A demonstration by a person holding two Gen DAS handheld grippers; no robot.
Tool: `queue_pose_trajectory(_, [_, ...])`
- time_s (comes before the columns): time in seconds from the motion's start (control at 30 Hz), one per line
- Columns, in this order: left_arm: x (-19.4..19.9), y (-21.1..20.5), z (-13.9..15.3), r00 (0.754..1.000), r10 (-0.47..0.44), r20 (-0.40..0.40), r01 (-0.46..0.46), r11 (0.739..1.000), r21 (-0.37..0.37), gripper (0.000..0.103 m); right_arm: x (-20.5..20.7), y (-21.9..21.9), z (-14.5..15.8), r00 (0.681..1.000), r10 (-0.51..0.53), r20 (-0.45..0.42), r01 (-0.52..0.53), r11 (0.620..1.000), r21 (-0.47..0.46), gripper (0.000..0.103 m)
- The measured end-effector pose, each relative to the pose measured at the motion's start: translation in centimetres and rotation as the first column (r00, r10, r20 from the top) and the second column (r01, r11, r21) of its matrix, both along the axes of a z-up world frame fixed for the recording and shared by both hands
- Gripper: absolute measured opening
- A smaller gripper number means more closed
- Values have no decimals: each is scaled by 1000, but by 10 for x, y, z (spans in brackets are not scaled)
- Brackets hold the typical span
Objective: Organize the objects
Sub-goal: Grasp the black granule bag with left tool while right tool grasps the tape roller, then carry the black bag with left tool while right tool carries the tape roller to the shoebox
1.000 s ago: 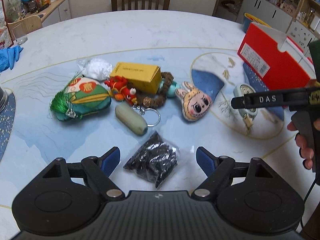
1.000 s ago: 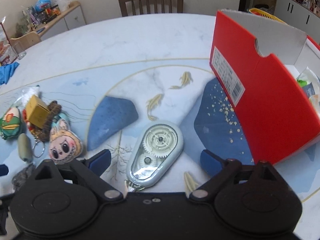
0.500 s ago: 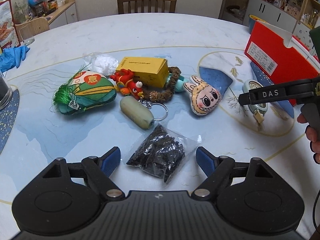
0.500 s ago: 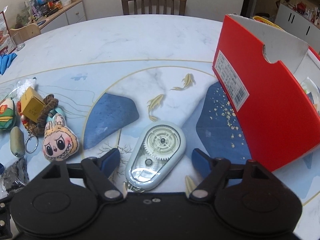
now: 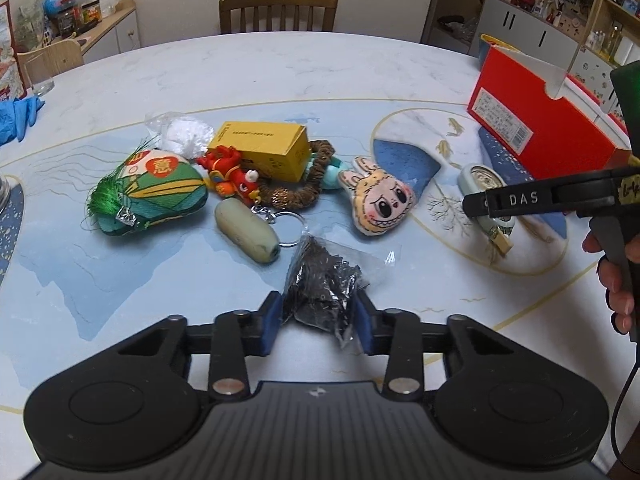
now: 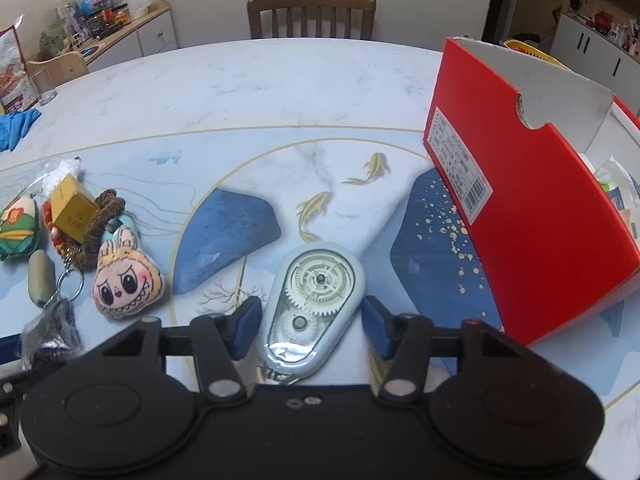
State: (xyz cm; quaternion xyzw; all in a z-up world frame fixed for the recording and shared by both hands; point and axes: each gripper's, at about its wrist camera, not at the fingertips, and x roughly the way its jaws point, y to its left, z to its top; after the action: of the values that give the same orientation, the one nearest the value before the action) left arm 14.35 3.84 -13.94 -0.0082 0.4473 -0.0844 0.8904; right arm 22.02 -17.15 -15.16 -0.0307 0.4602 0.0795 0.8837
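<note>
A clear bag of black bits (image 5: pixel 320 288) lies at the near edge of the table, and the closing jaws of my left gripper (image 5: pixel 318 320) squeeze it, both blue pads against its sides. A pale blue correction-tape dispenser (image 6: pixel 316 300) lies between the jaws of my right gripper (image 6: pixel 312 322). Those jaws are closing, with the pads close beside the dispenser and a slight gap on its right. An open red cardboard box (image 6: pixel 540 208) stands just right of it. In the left wrist view the right gripper's black finger (image 5: pixel 520 200) crosses over the dispenser (image 5: pixel 480 176).
Clustered on the table's left are a plush rabbit face (image 5: pixel 380 200), a yellow carton (image 5: pixel 264 148), a green embroidered pouch (image 5: pixel 156 192), a grey-green oblong (image 5: pixel 246 232), a red toy keychain (image 5: pixel 232 176) and a brown braided ring (image 5: pixel 308 188). A chair (image 5: pixel 278 10) stands behind the table.
Both pairs of jaws have narrowed. The left pads have come in onto the bag, which now bunches up between them. The right pads have drawn close to the dispenser's sides.
</note>
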Motion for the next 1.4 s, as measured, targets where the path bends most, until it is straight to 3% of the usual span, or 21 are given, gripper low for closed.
queue_pose_trajectory(0.3, [-1, -15, 13, 1000, -27, 11, 27, 1000, -14, 30, -25, -9, 18, 997, 63, 35, -64, 998, 25, 45])
queue_pose_trajectory(0.77, [3, -64, 82, 991, -84, 103, 92, 993, -68, 30, -60, -38, 96, 985, 122, 122, -129, 990, 54, 45])
queue_pose_trajectory(1.03, [9, -105, 115, 974, -156, 162, 163, 986, -35, 30, -65, -64, 127, 981, 127, 145, -137, 989, 62, 45])
queue_pose_trajectory(1.4, [23, -164, 130, 953, -229, 200, 231, 973, 15, 30, -62, -119, 141, 982, 88, 166, -104, 991, 90, 45])
